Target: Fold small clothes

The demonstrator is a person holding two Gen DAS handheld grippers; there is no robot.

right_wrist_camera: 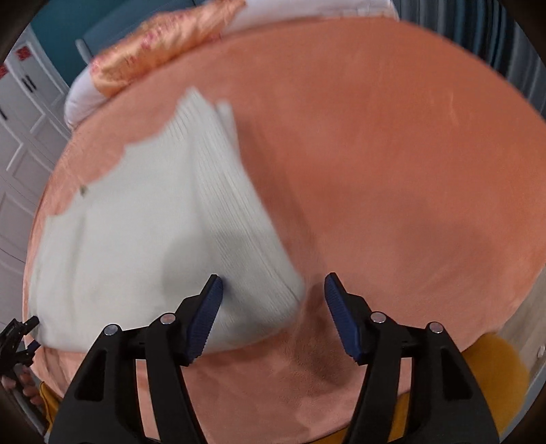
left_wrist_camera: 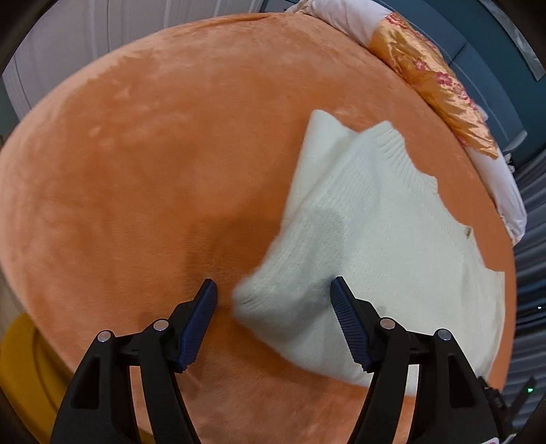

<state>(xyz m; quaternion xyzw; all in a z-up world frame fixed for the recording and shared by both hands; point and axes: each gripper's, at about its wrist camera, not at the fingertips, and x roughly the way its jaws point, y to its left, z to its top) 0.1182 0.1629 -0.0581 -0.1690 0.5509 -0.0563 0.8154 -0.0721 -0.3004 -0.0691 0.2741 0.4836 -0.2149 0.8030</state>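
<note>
A small white knitted sweater lies partly folded on an orange plush bed cover. My left gripper is open, its blue-padded fingers on either side of the sweater's near left corner, above it. In the right wrist view the sweater is blurred by motion. My right gripper is open over the sweater's near right corner, holding nothing. The left gripper's black body shows at the right wrist view's left edge.
An orange floral satin pillow and white bedding lie at the bed's far edge. White cabinet doors stand to the left in the right wrist view. Yellow fabric shows under the cover's near edge.
</note>
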